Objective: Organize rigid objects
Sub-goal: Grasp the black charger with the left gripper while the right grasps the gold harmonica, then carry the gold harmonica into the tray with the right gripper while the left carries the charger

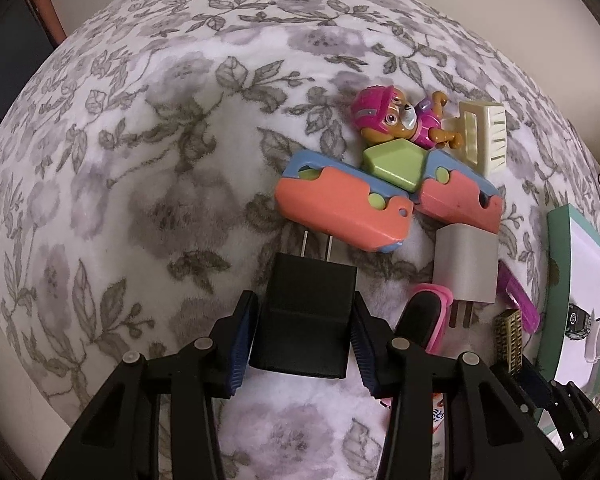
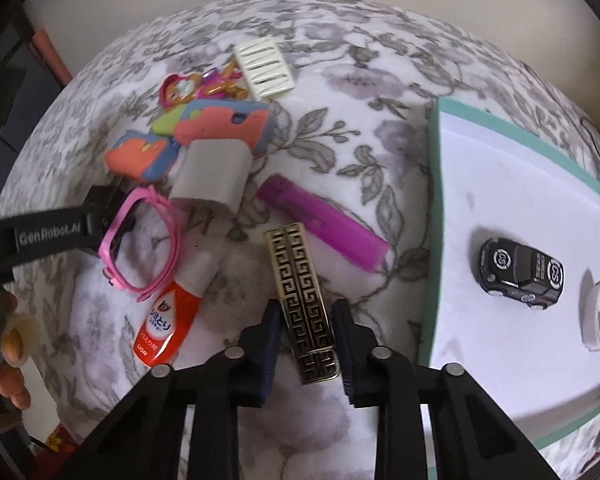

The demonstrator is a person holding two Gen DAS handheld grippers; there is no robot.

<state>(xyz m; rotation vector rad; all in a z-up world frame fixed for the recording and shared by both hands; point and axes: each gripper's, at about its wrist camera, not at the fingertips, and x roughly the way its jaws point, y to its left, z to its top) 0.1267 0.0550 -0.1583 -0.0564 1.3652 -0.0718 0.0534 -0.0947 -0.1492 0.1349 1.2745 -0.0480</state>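
In the left wrist view a black charger plug (image 1: 306,316) with its two prongs pointing away lies on the floral blanket, and my left gripper (image 1: 304,314) is shut on its sides with the blue pads. In the right wrist view a gold-and-black patterned bar (image 2: 304,292) lies lengthwise between the fingers of my right gripper (image 2: 308,320), whose pads press on both its long edges. A teal-rimmed white tray (image 2: 436,200) to the right holds a black toy car (image 2: 520,276) and a white ring-shaped piece (image 2: 598,320).
Loose on the blanket are a grey charger (image 2: 214,174), an orange-and-blue toy (image 1: 340,208), a pup figure (image 1: 396,120), a cream comb (image 1: 488,136), pink glasses (image 2: 140,248), a purple marker (image 2: 320,220) and an orange tube (image 2: 168,320). A hand (image 2: 4,344) shows at the lower left.
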